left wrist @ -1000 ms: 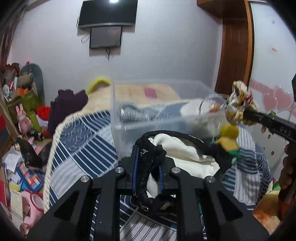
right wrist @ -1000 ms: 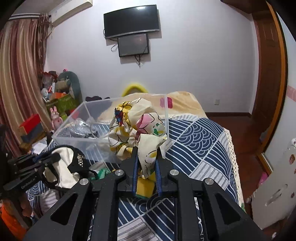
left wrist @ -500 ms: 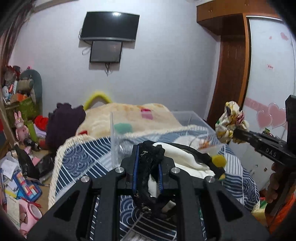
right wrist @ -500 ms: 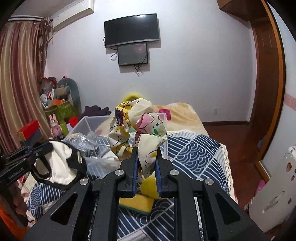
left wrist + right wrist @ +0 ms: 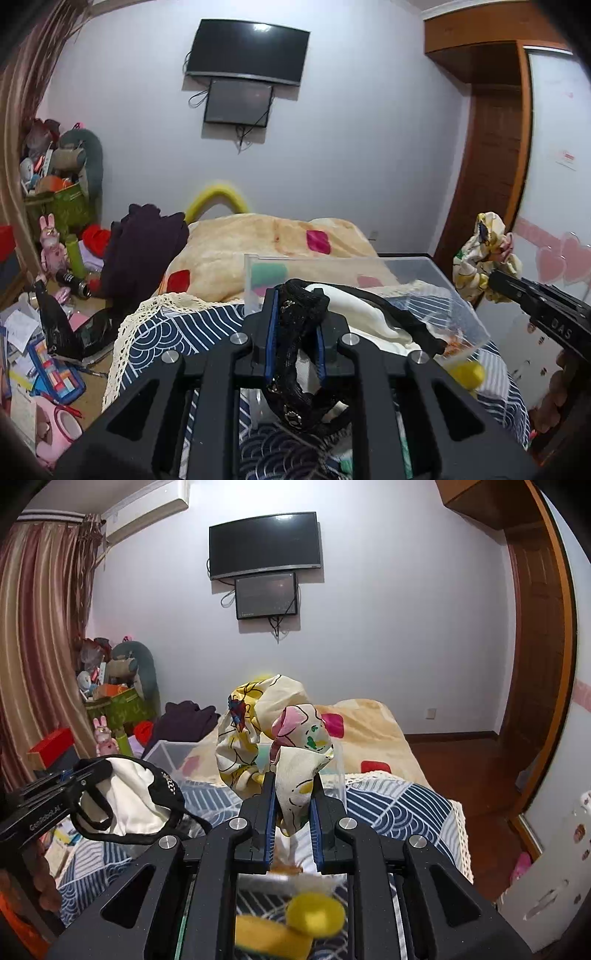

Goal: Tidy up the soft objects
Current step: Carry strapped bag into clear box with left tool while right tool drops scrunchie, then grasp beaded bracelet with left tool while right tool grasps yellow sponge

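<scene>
A bed (image 5: 177, 328) with a blue patterned cover carries a clear plastic bin (image 5: 454, 291). Above it, the left gripper (image 5: 295, 325) has its jaws clamped on a black-trimmed white garment (image 5: 362, 321). The right gripper (image 5: 292, 805) pinches a floral cloth (image 5: 273, 731), held aloft.

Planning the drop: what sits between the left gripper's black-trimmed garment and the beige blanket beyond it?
In the left wrist view, the clear plastic bin lies between the black-trimmed garment, clamped in the left gripper, and the beige blanket.
</scene>
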Tool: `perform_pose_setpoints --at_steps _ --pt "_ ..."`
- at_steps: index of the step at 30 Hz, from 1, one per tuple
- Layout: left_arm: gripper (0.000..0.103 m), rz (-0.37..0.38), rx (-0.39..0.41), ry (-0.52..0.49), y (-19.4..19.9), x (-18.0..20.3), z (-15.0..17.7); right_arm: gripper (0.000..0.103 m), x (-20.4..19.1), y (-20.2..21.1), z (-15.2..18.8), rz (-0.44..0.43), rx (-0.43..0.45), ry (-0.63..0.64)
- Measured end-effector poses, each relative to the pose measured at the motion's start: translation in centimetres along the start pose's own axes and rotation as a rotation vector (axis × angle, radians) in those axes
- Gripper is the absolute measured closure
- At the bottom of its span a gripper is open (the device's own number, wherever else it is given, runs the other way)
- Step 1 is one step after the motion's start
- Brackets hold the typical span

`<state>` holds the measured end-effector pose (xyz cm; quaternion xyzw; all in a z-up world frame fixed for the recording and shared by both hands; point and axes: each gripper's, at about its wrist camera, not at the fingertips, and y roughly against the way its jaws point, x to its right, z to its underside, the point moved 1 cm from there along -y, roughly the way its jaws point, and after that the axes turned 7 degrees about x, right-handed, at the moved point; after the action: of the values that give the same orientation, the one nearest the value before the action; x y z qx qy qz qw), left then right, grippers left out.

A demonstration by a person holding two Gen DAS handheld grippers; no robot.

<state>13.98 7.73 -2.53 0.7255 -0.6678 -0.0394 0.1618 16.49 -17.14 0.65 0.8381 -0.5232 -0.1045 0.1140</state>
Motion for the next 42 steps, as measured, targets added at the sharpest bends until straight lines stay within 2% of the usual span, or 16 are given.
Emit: perform_pose_setpoints --at_steps 2,6,12,15,17,18,20,22,23,29,32,34,37,39,42 --pt "0.087 -0.024 -0.01 0.005 -1.1 -0.2 0.0 0.089 -0.2 -1.0 0.1 -0.001 -0.02 0.006" --pt "0.087 -0.027 -0.058 -0.017 -3.1 0.1 0.1 0.089 -0.6 -3.0 0.6 -0.01 -0.076 0.019" --pt "0.087 -0.041 -0.098 -0.104 -4.5 1.9 1.3 0.089 -1.4 -5.1 1.3 -0.013 -0.157 0.079" --pt "0.086 -0.028 -0.11 -0.121 -4.8 2.5 1.6 0.085 -1.6 -5.9 1.9 -0.02 -0.199 0.096" --pt "0.086 -0.031 -0.114 -0.136 -4.8 2.8 1.8 0.077 -1.6 -6.1 2.1 -0.022 -0.215 0.1" --pt "0.084 -0.033 -0.115 -0.139 -4.8 2.9 1.8 0.073 -1.7 -6.1 2.3 -0.024 -0.223 0.103" --pt "0.077 -0.031 -0.121 -0.141 -4.8 3.0 1.8 0.057 -1.5 -6.0 2.1 -0.023 -0.228 0.102" --pt "0.064 -0.02 -0.122 -0.124 -4.6 2.9 1.8 0.048 -1.3 -5.5 2.0 -0.022 -0.217 0.101" --pt "0.061 -0.015 -0.12 -0.116 -4.5 2.9 1.7 0.045 -1.2 -5.3 1.9 -0.019 -0.207 0.098" --pt "0.049 0.008 -0.105 -0.122 -3.1 3.3 1.0 0.036 -0.6 -3.6 1.0 -0.018 -0.159 0.083" --pt "0.036 0.014 -0.083 -0.121 -2.1 3.4 0.6 0.031 -0.5 -2.6 0.4 -0.022 -0.128 0.073" --pt "0.022 0.012 -0.074 -0.122 -1.4 3.4 0.3 0.03 -0.4 -1.5 0.1 -0.031 -0.106 0.069" --pt "0.011 0.023 -0.063 -0.122 0.0 3.6 0.2 0.025 -0.6 -0.1 -0.2 -0.036 -0.075 0.079" --pt "0.007 0.025 -0.053 -0.126 0.9 3.8 0.2 0.02 -0.6 0.8 -0.3 -0.036 -0.059 0.083" --pt "0.004 0.03 -0.044 -0.139 2.2 3.8 0.7 0.02 -0.4 1.9 0.2 -0.035 -0.05 0.086"
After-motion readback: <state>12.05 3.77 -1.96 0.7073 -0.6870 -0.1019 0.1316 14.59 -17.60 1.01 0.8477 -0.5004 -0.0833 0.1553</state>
